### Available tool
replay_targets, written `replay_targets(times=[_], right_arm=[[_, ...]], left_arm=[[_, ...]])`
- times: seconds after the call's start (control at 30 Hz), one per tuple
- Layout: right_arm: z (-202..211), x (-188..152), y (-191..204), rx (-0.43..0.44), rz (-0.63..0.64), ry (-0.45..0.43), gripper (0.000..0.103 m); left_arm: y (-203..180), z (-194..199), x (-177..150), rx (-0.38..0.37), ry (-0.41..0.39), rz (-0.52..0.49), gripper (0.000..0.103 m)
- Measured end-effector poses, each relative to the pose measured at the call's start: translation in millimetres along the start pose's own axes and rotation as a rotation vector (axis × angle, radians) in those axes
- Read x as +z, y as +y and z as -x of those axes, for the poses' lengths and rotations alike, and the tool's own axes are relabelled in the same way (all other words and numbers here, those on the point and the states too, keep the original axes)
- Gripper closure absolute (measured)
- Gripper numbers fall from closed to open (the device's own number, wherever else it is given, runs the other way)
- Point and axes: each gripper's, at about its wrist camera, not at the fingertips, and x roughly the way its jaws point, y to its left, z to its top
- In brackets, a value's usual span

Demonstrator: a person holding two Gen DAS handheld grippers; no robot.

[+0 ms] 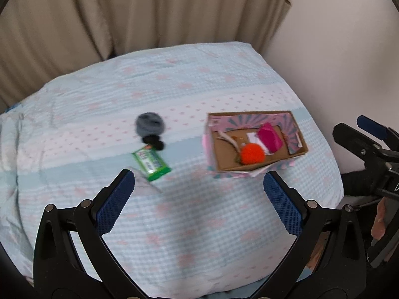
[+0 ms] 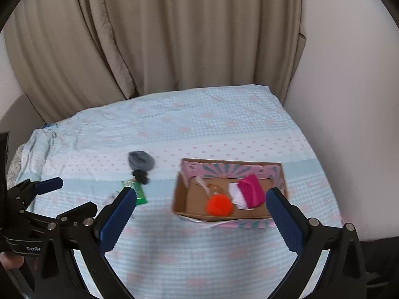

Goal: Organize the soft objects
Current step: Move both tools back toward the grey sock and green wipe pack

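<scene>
On the bed (image 1: 174, 224), left of the box (image 1: 254, 140), a green packet (image 1: 151, 165) lies slantwise just ahead of the nearer left gripper (image 1: 198, 200), both grippers' jaws apart and empty, right gripper (image 2: 200, 220) facing the box.

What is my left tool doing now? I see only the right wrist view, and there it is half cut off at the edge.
Observer: The left tool is wide open, with nothing between its fingers.
Operator: And the green packet? My own finger covers part of it.
Observer: The green packet lies whole and flat on the bedcover, just beyond the left tool's left finger.
</scene>
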Motion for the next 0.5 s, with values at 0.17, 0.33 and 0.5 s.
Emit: replay_targets(times=[0.17, 0.33, 0.5], right_arm=[[-2, 0, 36, 0.032, -0.012, -0.012, 0.0], [-15, 5, 74, 0.06, -0.012, -0.013, 0.0], [-38, 14, 109, 0.089, -0.015, -0.015, 0.0]], left_arm=[[52, 15, -7, 0.027, -0.018, 0.037, 0.0], [105, 18, -11, 0.047, -0.021, 0.079, 0.0], [148, 2, -10, 0.042, -0.013, 0.076, 0.0]])
